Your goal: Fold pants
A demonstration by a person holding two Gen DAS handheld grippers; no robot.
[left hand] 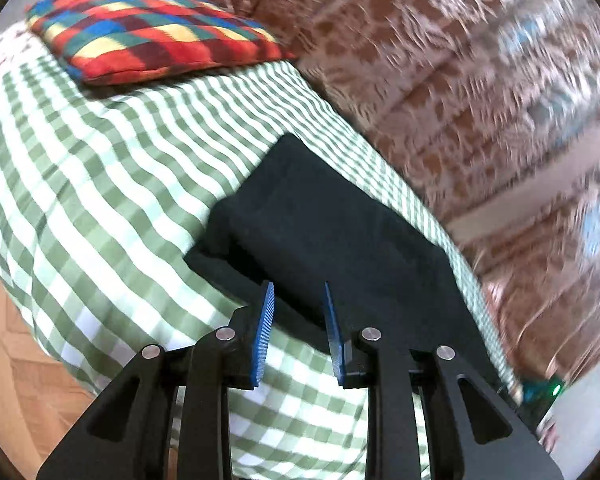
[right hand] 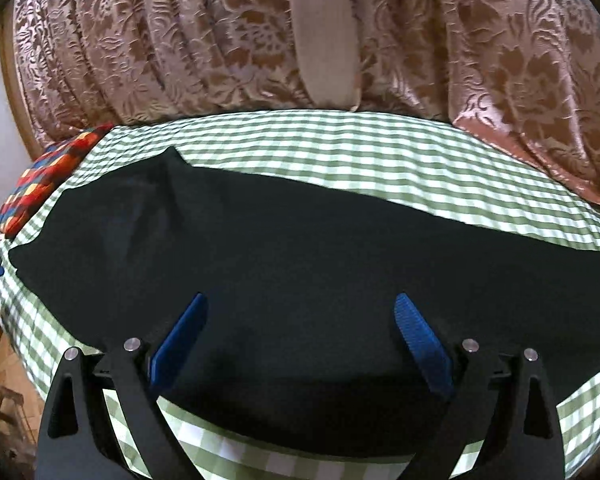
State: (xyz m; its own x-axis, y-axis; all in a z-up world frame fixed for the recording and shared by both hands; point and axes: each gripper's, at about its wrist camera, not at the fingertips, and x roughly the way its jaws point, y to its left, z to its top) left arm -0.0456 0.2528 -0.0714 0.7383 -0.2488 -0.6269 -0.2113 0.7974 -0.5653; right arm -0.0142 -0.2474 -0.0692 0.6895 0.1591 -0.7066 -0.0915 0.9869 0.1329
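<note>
**Black pants lying on the checked cloth**

We see the black pants [right hand: 283, 280] spread long and flat across the middle of the right wrist view. They look soft and dark, with a small pointed bump near the upper left of the cloth shape. They lie on a green and white checked cloth [right hand: 340, 140] that covers a soft, round-edged surface.

Our right gripper [right hand: 300, 308] sits at the bottom of that view, over the near part of the pants. Its two blue ridged pads [right hand: 420, 344] are spread wide apart and pinch nothing.

In the left wrist view the pants [left hand: 320, 224] show in the middle, as a thick dark block with straight edges, lying on the checked cloth [left hand: 99, 184]. Our left gripper [left hand: 300, 304] is at the bottom middle. Its blue pads [left hand: 261, 336] have a gap between them, narrower than the right one's, and nothing is caught in it. The tips reach the near edge of the pants; we cannot tell if they touch.

A puffy pillow [left hand: 151, 28] with red, blue and yellow squares rests at the upper left. Behind is a brown curtain [right hand: 179, 40] with a shiny flower pattern and deep folds. A bit of wood floor [left hand: 7, 340] shows at the lower left.
</note>
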